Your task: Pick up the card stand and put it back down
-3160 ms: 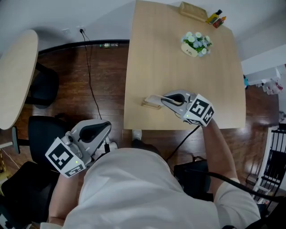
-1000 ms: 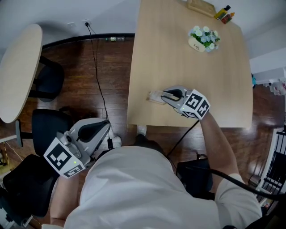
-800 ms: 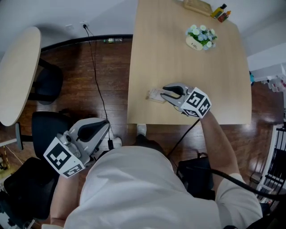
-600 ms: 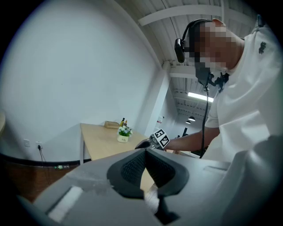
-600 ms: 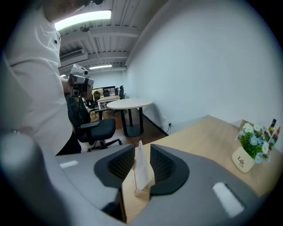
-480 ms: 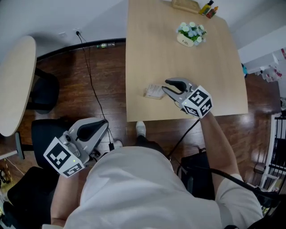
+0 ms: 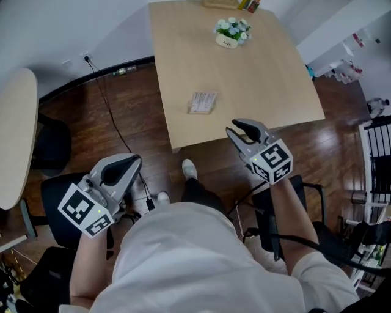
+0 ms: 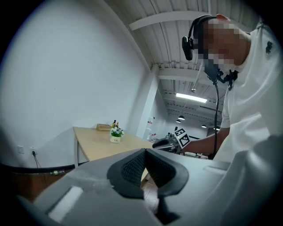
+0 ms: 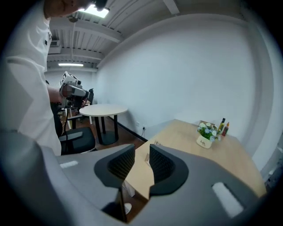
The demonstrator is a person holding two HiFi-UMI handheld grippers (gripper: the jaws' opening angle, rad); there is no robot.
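Observation:
The card stand (image 7: 202, 103), a small pale card in a wooden base, rests on the light wooden table (image 7: 256, 73) near its front left corner. My right gripper (image 7: 234, 128) hangs off the table's front edge, well back from the stand. Its jaws have just been opening and now stand open with nothing between them; in the right gripper view (image 9: 141, 152) only the table's corner shows through the gap. My left gripper (image 7: 133, 161) is low at the left over the dark wooden floor, shut and empty, its pads meeting (image 8: 144, 152).
A small flower pot (image 7: 230, 31) and bottles (image 7: 249, 5) stand at the table's far end. A round table (image 7: 11, 134) and black chairs (image 7: 54, 145) are at the left. A cable (image 7: 110, 104) runs across the floor.
The right gripper opened and let go of the card stand, then drew back off the table edge and rose. The stand stays on the table. The left gripper shifted slightly.

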